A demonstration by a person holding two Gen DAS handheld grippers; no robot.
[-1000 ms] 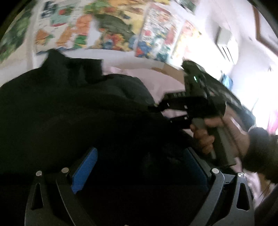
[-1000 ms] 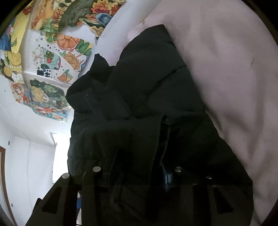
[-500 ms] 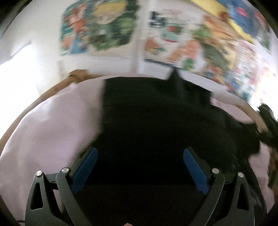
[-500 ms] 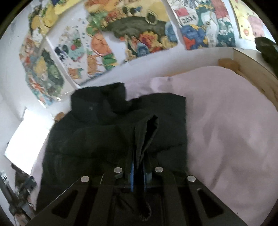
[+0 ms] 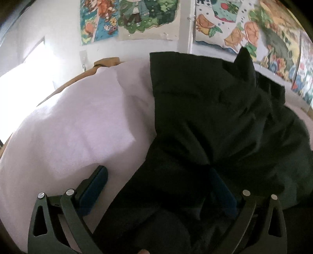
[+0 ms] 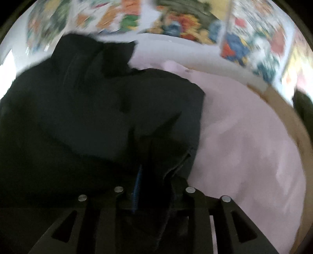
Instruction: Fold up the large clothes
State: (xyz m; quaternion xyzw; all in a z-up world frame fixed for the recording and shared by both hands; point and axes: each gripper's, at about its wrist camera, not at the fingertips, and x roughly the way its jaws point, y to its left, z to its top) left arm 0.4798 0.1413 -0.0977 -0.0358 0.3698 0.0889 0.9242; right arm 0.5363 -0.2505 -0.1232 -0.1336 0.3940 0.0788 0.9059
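A large black padded jacket (image 5: 215,121) lies on a pale pink sheet (image 5: 78,125). My left gripper (image 5: 158,181) is open, jaws wide, low over the jacket's left edge; its left pad is over the sheet, its right pad over black cloth. In the right wrist view the jacket (image 6: 97,109) fills the left and middle. My right gripper (image 6: 154,179) is shut on a fold of the jacket near its right edge, and the cloth bunches up between the pads.
The pink sheet (image 6: 244,140) covers a bed with a wooden frame (image 6: 289,117). Colourful posters (image 5: 148,17) hang on the white wall behind. A bright window (image 5: 21,74) is at the left. A dark object (image 6: 303,105) sits beyond the frame at right.
My left gripper has swung left and down to the jacket's left edge, over the sheet. My right gripper stays shut on the fold and has moved, with the view blurred.
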